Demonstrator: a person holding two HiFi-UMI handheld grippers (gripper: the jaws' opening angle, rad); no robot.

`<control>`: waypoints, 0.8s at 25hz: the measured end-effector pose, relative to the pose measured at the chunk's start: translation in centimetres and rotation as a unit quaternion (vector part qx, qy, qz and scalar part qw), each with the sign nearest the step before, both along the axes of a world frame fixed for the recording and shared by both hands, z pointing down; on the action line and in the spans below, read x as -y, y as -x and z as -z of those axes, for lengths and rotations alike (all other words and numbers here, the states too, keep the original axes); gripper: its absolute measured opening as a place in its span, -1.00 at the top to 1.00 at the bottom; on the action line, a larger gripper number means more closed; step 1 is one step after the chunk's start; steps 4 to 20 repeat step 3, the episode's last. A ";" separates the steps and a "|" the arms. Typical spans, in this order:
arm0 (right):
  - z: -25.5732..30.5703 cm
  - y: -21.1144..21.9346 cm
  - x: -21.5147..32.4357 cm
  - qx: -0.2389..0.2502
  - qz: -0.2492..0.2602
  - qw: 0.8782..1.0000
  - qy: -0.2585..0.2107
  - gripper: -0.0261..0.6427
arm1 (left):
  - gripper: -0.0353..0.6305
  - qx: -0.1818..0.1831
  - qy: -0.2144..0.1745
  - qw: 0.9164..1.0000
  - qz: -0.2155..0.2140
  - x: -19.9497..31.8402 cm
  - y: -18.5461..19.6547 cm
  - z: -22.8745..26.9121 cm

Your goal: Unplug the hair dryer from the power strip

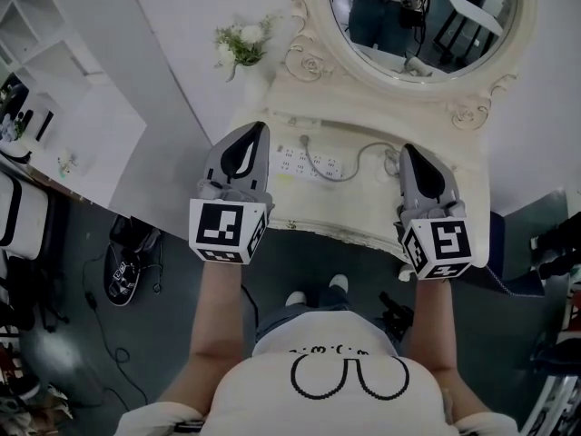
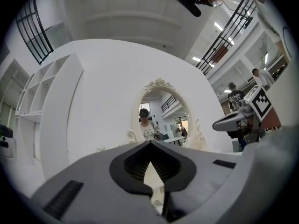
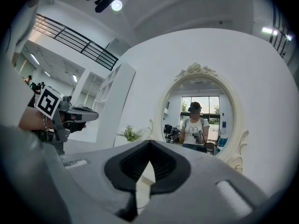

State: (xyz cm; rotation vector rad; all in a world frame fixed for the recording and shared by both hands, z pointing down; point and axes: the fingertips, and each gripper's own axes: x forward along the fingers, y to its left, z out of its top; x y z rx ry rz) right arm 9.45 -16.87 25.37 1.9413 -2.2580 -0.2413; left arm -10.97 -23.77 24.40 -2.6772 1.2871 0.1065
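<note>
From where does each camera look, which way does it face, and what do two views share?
Head view: on the head, facing steeply down at the table and power strip; shows forearms, shirt, left gripper, right gripper.
Left gripper view: on the left gripper, level along its shut jaws toward the mirror; right gripper at right.
Right gripper view: on the right gripper, toward the mirror; left gripper at left.
Shared: the mirror, in all three.

A cream carved dressing table (image 1: 363, 218) stands against the white wall, with an oval mirror (image 1: 422, 25) upright along its rear edge. A white power strip (image 1: 304, 163) lies left of the table's middle. A grey cord (image 1: 361, 155) plugged into it loops rightward. A small flower sprig (image 1: 241, 44) sits by the rear left corner.
</note>
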 end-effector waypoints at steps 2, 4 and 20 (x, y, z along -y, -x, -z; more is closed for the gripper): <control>-0.2 -0.2 0.0 0.001 -0.001 1.000 0.001 0.93 | 0.90 0.004 0.002 1.000 0.000 0.1 -0.1 -0.2; -0.2 -0.3 0.0 0.001 -0.001 1.000 0.002 0.93 | 0.90 0.005 0.003 1.000 0.000 0.1 -0.2 -0.3; -0.2 -0.3 0.0 0.001 -0.001 1.000 0.002 0.93 | 0.90 0.005 0.003 1.000 0.000 0.1 -0.2 -0.3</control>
